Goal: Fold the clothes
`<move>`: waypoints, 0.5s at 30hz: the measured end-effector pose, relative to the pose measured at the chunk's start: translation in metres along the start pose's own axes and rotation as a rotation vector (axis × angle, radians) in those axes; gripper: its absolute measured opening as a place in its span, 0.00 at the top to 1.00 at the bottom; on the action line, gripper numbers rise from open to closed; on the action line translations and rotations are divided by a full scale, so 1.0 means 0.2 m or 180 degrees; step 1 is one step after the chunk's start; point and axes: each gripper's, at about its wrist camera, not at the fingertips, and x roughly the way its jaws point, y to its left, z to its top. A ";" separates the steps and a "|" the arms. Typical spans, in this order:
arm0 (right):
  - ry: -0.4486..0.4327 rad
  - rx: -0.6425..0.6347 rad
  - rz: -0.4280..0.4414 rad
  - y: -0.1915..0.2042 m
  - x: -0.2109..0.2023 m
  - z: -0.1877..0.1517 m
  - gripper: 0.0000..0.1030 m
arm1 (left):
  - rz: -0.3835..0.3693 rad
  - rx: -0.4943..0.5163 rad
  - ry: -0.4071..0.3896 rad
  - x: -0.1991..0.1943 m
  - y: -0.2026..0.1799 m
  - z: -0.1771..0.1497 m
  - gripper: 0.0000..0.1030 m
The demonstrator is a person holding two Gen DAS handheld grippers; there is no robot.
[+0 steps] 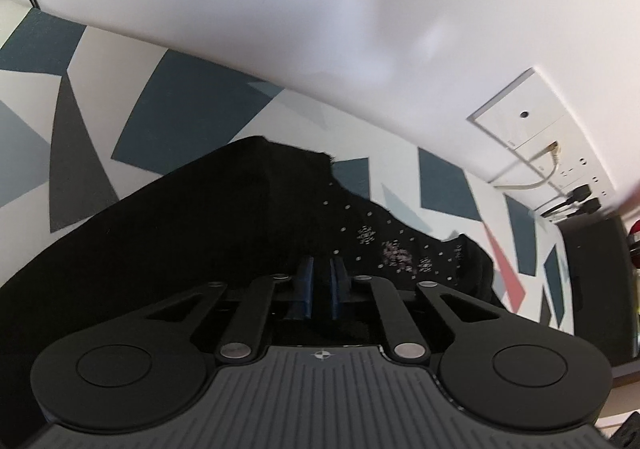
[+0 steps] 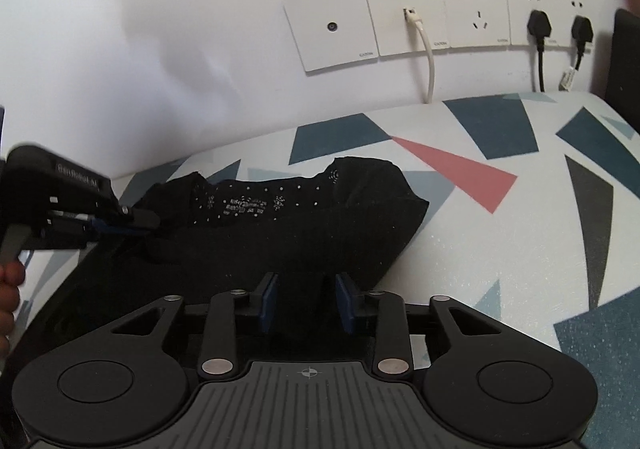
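A black garment (image 2: 280, 233) with small white dots and a printed pattern lies bunched on a bed sheet (image 2: 500, 249) with a geometric print. It also fills the left wrist view (image 1: 200, 217). My left gripper (image 1: 321, 281) is shut on a fold of the black garment; in the right wrist view it (image 2: 140, 225) comes in from the left and pinches the cloth's left edge. My right gripper (image 2: 306, 303) is open, its blue pads either side of the garment's near edge, with cloth between them.
A white wall (image 2: 200, 29) runs behind the bed, with a row of outlet plates (image 2: 440, 17), a white cable (image 2: 430, 61) and black plugs (image 2: 540, 25). A dark object (image 2: 624, 57) stands at the far right. A hand (image 2: 10, 297) holds the left gripper.
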 end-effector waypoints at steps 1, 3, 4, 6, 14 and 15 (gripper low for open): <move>-0.0001 -0.0012 0.0005 0.00 0.00 0.00 0.74 | -0.0020 -0.0001 -0.0004 -0.01 0.00 0.00 0.93; 0.0032 0.0036 0.0015 -0.01 0.02 0.00 0.74 | -0.0047 -0.0058 0.0011 0.00 0.01 0.01 0.93; 0.0051 0.0059 0.0009 -0.01 0.02 0.00 0.74 | -0.0061 -0.0113 0.0032 0.01 0.02 0.01 0.93; 0.0073 0.0060 0.0016 -0.01 0.04 0.00 0.74 | -0.0095 -0.0253 0.0131 0.02 0.04 0.02 0.92; 0.0059 -0.0028 0.0083 0.01 0.05 -0.01 0.91 | 0.0067 -0.0325 0.0355 0.08 0.01 0.03 0.69; 0.0067 -0.0023 0.0087 0.01 0.05 -0.01 0.91 | 0.0094 -0.0316 0.0374 0.09 0.01 0.03 0.66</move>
